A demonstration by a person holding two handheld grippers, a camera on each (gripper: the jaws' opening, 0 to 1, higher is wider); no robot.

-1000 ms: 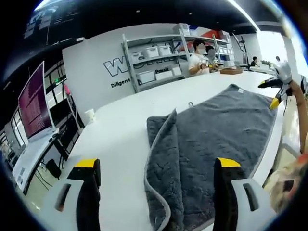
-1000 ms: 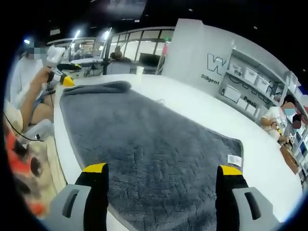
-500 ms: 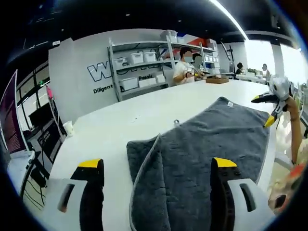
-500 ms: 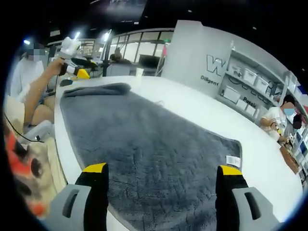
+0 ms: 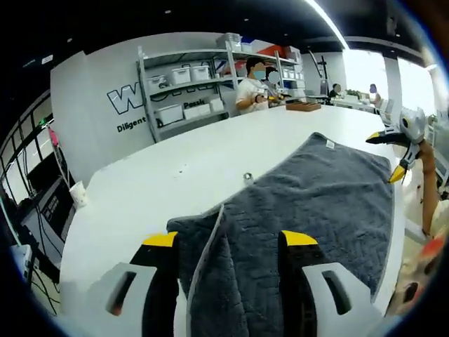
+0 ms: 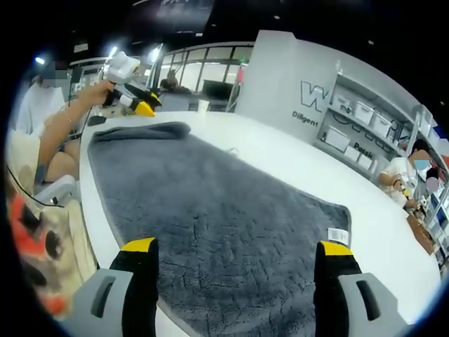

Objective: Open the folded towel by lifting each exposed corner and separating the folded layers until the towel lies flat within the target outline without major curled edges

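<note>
A grey towel (image 5: 330, 189) lies spread on the white table (image 5: 140, 182), with a white label (image 6: 339, 234) at one corner. At its near end in the left gripper view a flap (image 5: 203, 246) is folded over, its pale hem running between my jaws. My left gripper (image 5: 230, 242) stands open astride that folded edge, holding nothing. It also shows at the towel's far end as the left gripper (image 6: 133, 102) in a hand. My right gripper (image 6: 237, 247) hovers open above the flat end of the towel (image 6: 224, 203), and appears as the right gripper (image 5: 391, 154) at the towel's far edge.
Shelves with white bins (image 5: 182, 77) stand along the back wall, with people (image 5: 256, 81) at the table's far end. A paper cup (image 5: 77, 193) and a small object (image 5: 248, 177) sit on the table. A person's arm (image 6: 56, 133) reaches in at the table's edge.
The left gripper has come in over the folded end and its jaws have narrowed. In the right gripper view it has risen and shifted right. The right gripper has held still.
</note>
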